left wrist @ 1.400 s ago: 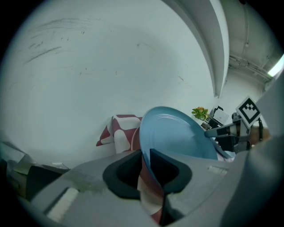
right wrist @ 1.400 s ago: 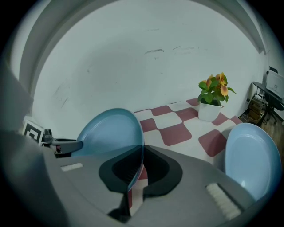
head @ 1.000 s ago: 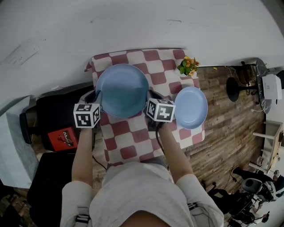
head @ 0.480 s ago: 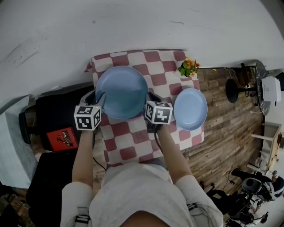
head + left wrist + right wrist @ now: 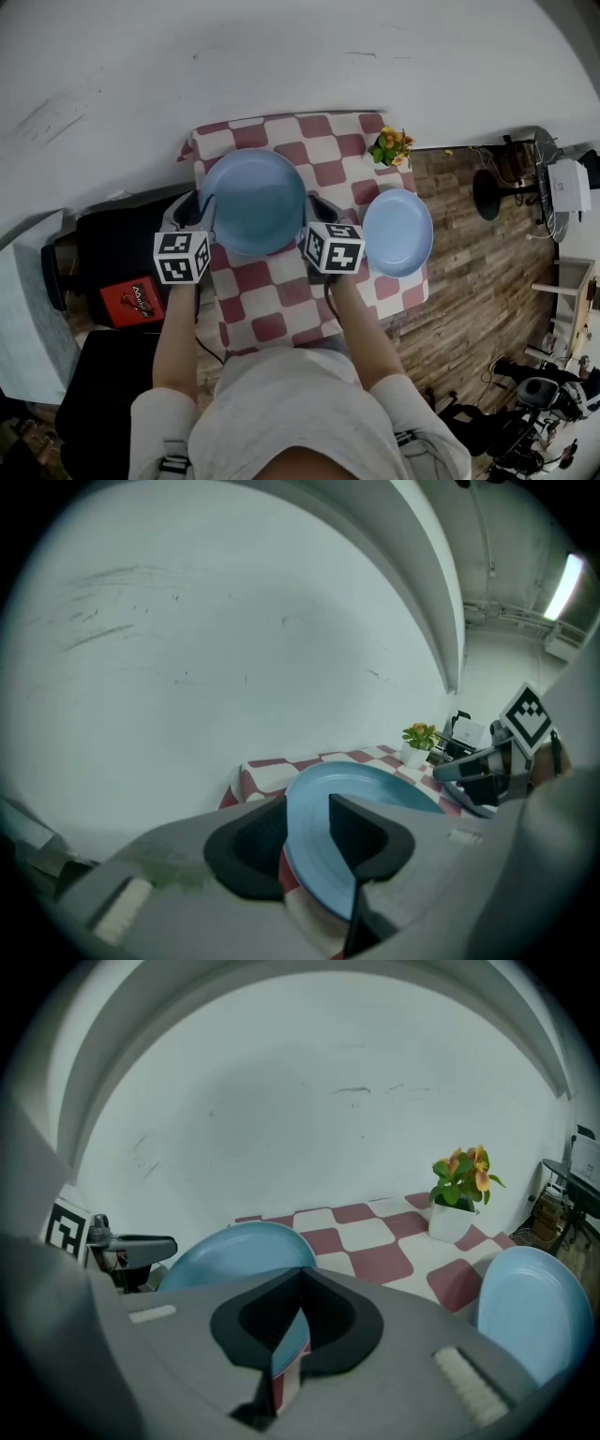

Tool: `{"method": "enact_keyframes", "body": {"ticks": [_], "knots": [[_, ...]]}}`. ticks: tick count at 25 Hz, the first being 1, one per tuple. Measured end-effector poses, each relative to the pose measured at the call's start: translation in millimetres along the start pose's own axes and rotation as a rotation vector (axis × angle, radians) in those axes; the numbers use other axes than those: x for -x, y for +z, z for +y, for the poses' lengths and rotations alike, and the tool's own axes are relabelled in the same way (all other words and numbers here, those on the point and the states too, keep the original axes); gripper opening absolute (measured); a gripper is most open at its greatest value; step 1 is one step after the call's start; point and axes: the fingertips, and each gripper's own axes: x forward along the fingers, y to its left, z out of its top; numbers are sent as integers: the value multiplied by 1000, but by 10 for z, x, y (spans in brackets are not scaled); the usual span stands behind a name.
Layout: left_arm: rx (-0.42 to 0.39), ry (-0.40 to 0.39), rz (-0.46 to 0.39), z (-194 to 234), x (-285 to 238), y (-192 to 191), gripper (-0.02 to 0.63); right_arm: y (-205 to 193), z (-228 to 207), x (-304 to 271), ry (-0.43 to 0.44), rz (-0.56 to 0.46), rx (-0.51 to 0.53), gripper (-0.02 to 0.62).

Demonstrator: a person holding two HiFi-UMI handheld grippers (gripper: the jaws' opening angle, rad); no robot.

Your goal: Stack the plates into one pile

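Note:
A large blue plate (image 5: 251, 202) lies over the red-and-white checkered cloth (image 5: 272, 309), between my two grippers. My left gripper (image 5: 204, 204) is at its left rim. In the left gripper view the plate (image 5: 375, 785) runs between the left gripper's (image 5: 307, 832) jaws, which have just been opening and stand apart around the rim. My right gripper (image 5: 314, 208) is at the right rim. Its jaws (image 5: 298, 1312) have just closed and pinch the thin edge of the plate (image 5: 234, 1246). A smaller light-blue plate (image 5: 398, 232) lies at the cloth's right side (image 5: 525, 1307).
A small white pot of orange flowers (image 5: 391, 147) stands at the cloth's back right corner, near the white wall. A black case with a red label (image 5: 131, 300) sits left of the table. Wooden floor lies to the right.
Both grippers have risen slightly while staying at the large plate's two sides. The small plate and the flower pot have not moved.

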Motion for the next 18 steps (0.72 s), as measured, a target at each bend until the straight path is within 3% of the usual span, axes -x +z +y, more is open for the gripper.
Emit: {"method": "enact_keyframes", "body": {"ticks": [6,18], "knots": [[-41,-8,-88,-126,171,296,3,284,22,265,6,-125,31,0],[-143,-108,-378,-639,735,1100,3,865,112,1091,-19,-424,139,0]]}}
